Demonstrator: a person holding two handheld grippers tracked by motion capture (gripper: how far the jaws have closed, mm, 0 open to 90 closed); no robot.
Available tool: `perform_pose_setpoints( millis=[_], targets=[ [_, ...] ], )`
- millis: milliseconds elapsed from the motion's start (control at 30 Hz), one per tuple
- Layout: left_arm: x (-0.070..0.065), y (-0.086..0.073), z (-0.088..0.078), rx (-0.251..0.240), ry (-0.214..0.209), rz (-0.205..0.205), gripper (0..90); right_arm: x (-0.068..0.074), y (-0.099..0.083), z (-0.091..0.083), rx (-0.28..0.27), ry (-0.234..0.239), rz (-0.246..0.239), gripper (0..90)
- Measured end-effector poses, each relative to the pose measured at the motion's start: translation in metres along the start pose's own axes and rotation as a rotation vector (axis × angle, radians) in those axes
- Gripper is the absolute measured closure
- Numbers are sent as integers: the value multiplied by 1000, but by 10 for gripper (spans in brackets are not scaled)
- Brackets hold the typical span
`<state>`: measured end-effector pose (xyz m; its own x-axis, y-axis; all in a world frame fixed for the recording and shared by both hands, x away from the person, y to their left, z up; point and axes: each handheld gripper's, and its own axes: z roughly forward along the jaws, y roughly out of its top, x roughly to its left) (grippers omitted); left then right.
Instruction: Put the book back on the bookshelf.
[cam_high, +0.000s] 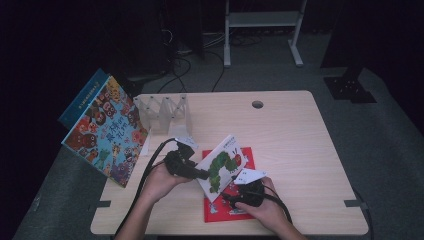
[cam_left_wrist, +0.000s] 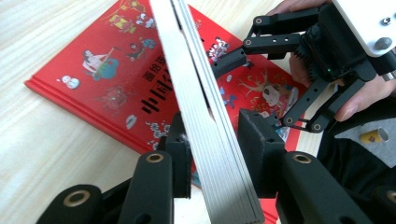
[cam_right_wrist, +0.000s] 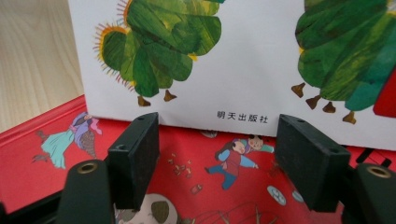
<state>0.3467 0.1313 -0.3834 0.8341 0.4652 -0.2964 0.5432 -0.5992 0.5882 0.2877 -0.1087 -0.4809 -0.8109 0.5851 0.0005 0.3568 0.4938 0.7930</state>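
I am holding my left gripper (cam_left_wrist: 212, 154) around the edge of the caterpillar book (cam_high: 221, 165), its jaws narrowed onto the stacked pages; one pad looks to be touching the pages, while a thin gap shows at the other, so I cannot tell whether the grip is firm. The book is tilting up off the red book (cam_high: 220, 212), which is lying flat on the table (cam_high: 300, 150) beneath it. My right gripper (cam_right_wrist: 217, 163) is sitting low over the red cover with its jaws standing wide and nothing between them; the white lower edge of the caterpillar book is lying just beyond the pads, apart from them. In the left gripper view, the right gripper (cam_left_wrist: 299, 79) is showing across the raised pages, close to their far side. Well off to the left, a large picture book (cam_high: 106, 132) is leaning beside a clear rack (cam_high: 165, 112) at the table's rear corner.
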Motion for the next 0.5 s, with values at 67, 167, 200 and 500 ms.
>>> perform_pose_setpoints(
  millis=[67,167,200,500],
  targets=[
    [-1,4,-1,18,12,21,678,-1,1,1,1,3,3,320],
    [-6,7,0,27,39,52,677,-2,1,1,-2,4,5,330],
    [-9,7,1,25,49,57,675,-3,1,1,-3,8,7,333],
    [-14,13,10,41,78,50,685,-4,0,0,-10,9,-3,352]
  ],
)
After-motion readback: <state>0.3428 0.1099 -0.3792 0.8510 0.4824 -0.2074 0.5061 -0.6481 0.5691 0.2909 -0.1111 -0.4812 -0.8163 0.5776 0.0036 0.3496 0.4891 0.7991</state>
